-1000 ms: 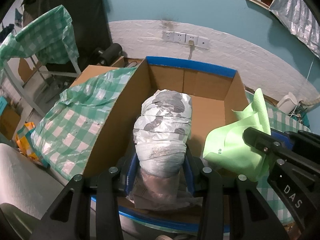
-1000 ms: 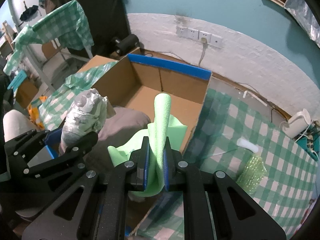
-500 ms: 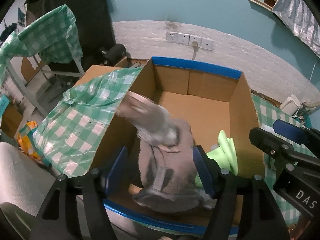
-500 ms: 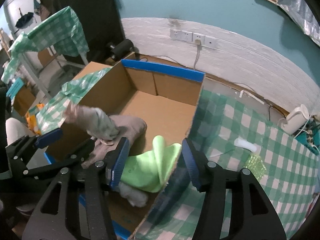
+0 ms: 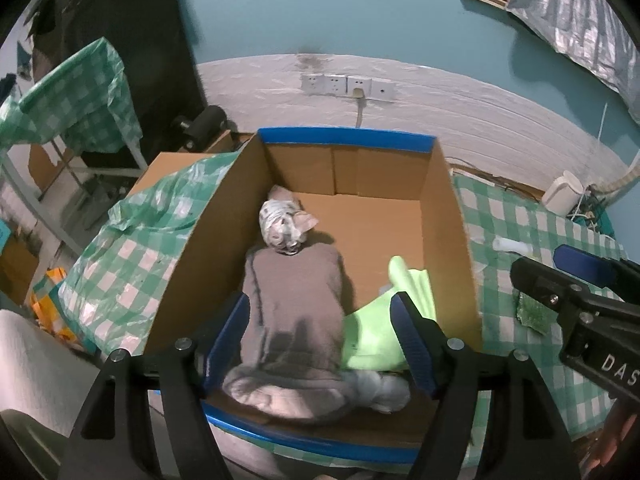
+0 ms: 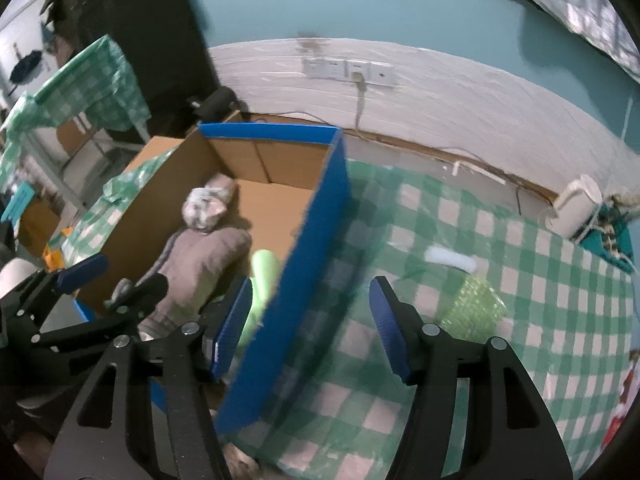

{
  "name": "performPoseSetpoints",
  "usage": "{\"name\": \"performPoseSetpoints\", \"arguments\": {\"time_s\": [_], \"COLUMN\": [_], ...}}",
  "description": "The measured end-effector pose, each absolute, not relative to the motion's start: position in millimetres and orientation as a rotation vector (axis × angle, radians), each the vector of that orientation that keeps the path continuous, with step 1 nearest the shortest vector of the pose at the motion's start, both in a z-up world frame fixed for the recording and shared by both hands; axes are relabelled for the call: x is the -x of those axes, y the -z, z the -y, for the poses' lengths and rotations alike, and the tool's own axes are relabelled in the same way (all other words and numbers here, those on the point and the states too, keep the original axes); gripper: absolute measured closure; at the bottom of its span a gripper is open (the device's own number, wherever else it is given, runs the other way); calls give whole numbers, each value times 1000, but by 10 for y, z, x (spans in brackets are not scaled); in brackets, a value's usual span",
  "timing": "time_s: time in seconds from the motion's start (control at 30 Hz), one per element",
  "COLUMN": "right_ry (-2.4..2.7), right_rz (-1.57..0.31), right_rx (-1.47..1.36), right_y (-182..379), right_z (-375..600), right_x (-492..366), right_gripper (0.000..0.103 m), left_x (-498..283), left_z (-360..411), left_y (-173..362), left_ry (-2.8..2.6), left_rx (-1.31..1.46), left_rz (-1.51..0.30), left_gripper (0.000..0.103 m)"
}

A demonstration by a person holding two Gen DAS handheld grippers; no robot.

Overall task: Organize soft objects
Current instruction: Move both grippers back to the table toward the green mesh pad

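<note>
Release is the step in hand, and done well it means lifting both grippers straight clear of the cardboard box [image 5: 444, 216] so no pad snags cloth on the way out. The grey plush toy [image 5: 296, 304] lies along the box floor, its patterned head toward 12 o'clock, and the green cloth [image 5: 380, 320] sits at its 3 o'clock side against the wall. The left gripper [image 5: 320, 340] has just been opening; its jaws stand wide, straddling the toy from above without pressing it. The right gripper [image 6: 308, 324] has likewise just been opening and stands wide and empty, astride the blue-edged box wall. A green sponge-like piece [image 6: 476, 308] waits on the checked tablecloth [image 6: 520, 264].
</note>
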State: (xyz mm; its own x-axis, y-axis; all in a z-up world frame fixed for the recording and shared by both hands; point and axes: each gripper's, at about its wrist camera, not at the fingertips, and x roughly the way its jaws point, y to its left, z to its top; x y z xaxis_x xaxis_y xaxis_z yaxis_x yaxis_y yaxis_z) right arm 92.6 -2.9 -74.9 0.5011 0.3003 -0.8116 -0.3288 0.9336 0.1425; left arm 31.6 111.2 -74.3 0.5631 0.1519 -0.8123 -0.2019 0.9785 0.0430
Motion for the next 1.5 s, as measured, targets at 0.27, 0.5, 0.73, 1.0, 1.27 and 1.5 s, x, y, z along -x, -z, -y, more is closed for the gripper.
{"name": "performPoseSetpoints", "arguments": {"time_s": [0.27, 0.5, 0.73, 1.0, 1.27, 1.5], "right_ry": [-313, -255, -193, -150, -117, -98], "right_rz": [-975, -982, -984, -1004, -1020, -1040], "right_rx": [-17, -61, -99, -133, -171, -191], "right_y": [748, 778, 791, 895, 1003, 1084], "right_z": [457, 828, 1142, 1440, 1691, 1825], "right_x": [-842, -766, -713, -697, -692, -681], "right_gripper": [41, 40, 39, 38, 38, 38], "left_x": [-294, -267, -259, -306, -362, -444], "left_z": [-863, -585, -271, 41, 289, 476], "left_y": [664, 608, 627, 713, 782, 917], "left_ry": [-173, -129, -80, -43, 1, 16], "left_rx": [31, -2, -45, -84, -81, -85], "left_rz": [-928, -908, -909, -923, -948, -985], "left_gripper": [29, 29, 28, 28, 28, 28]}}
